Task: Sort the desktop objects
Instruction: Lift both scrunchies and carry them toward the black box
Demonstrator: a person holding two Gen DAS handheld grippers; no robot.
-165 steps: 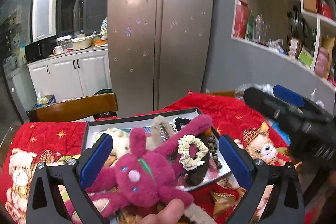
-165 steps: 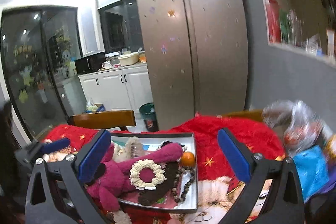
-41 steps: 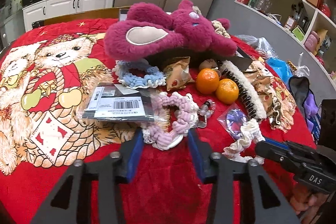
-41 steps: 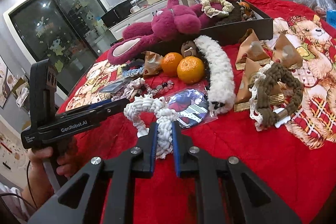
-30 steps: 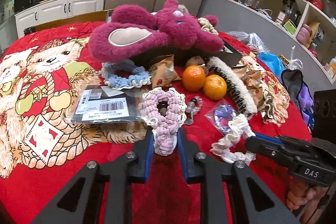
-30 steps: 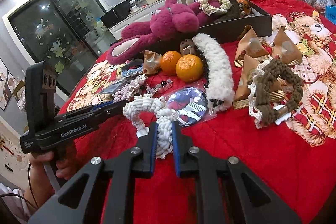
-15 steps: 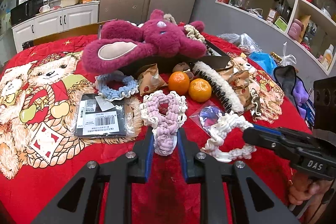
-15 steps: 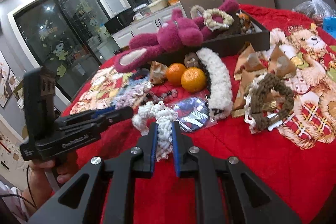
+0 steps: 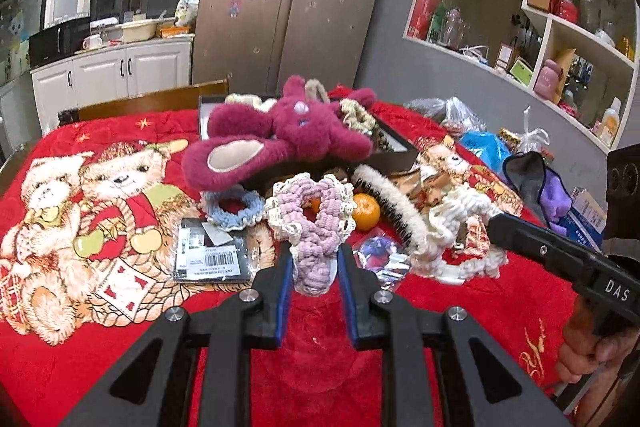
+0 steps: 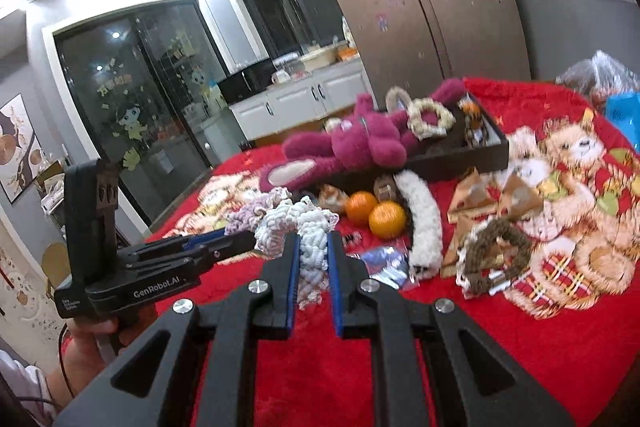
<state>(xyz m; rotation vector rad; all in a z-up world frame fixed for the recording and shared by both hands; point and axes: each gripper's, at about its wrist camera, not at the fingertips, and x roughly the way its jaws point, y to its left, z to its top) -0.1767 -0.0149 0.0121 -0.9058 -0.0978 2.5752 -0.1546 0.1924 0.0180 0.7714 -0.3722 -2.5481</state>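
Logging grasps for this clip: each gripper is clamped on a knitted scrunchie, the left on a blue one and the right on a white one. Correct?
Not quite. The left gripper is clamped on the pink scrunchie, per the left wrist view; the blue scrunchie lies on the tablecloth. The right gripper does hold the white scrunchie.

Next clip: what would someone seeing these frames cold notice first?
Each pair of tongs grips a knitted scrunchie above the red bear-print cloth: the left tongs hold a lilac scrunchie, the right tongs a white scrunchie. Behind them a big magenta plush toy sprawls over the near edge of a dark tray, with two oranges in front of it.
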